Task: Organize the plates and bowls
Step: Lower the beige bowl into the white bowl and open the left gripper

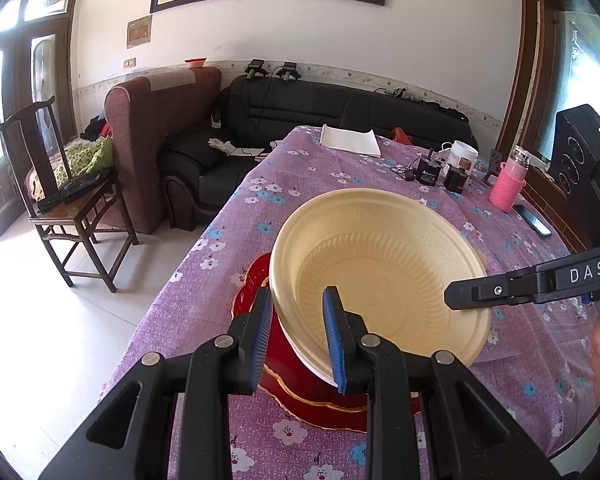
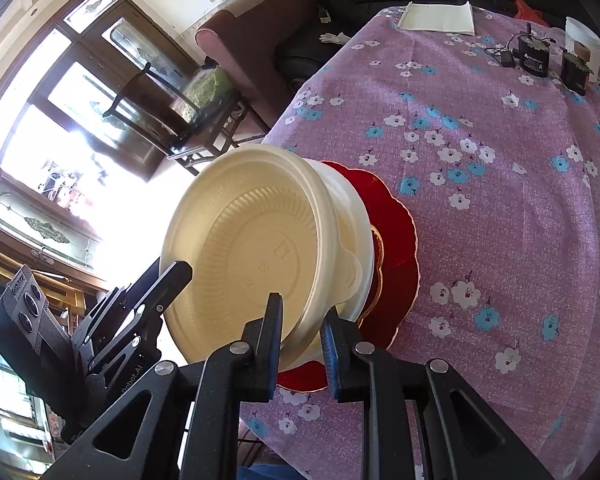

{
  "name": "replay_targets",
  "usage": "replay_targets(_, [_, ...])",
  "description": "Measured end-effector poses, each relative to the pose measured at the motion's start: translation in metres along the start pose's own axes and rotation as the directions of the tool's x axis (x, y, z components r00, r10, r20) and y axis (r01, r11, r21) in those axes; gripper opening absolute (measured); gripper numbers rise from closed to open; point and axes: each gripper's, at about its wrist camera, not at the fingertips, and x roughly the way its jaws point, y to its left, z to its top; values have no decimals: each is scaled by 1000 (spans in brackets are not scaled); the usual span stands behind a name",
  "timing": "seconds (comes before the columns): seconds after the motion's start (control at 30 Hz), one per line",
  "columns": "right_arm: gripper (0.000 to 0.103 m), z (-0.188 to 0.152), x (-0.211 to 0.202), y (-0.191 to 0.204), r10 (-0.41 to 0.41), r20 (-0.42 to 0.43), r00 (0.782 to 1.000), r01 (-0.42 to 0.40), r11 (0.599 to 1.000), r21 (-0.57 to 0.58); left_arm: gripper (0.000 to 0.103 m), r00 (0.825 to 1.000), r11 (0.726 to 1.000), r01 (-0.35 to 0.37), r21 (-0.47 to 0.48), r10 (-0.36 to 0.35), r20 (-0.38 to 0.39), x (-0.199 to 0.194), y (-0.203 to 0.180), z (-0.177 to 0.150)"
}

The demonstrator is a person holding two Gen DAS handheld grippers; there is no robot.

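Note:
A cream plastic bowl (image 1: 384, 268) sits nested in a white bowl (image 1: 312, 360) on a red gold-rimmed plate (image 1: 300, 392) on the purple flowered table. My left gripper (image 1: 298, 336) straddles the near rim of the cream bowl, one finger inside and one outside, pads close on the wall. My right gripper (image 2: 300, 340) straddles the opposite rim of the cream bowl (image 2: 256, 256) the same way, above the white bowl (image 2: 352, 216) and red plate (image 2: 396, 220). The right gripper's finger (image 1: 500, 290) shows in the left wrist view; the left gripper (image 2: 140, 304) shows in the right wrist view.
At the far end of the table lie a white folded cloth (image 1: 350, 141), black motors with cables (image 1: 428, 170), a white mug (image 1: 464, 156), a pink bottle (image 1: 508, 188) and a phone (image 1: 534, 220). The table's left edge (image 1: 188, 256) drops to the floor; a wooden chair (image 1: 72, 208) stands there.

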Motion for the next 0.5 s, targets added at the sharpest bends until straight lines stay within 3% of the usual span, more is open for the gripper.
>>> replay_targets(0.23, [32, -1, 0, 3, -6, -5, 1000, 6, 1000, -10, 24, 1000, 1000, 5, 3, -5, 0, 1, -2, -1])
replay_targets(0.5, [35, 1, -7, 9, -15, 12, 1000, 16, 999, -35, 24, 1000, 1000, 2, 1, -2, 6, 1, -2, 0])
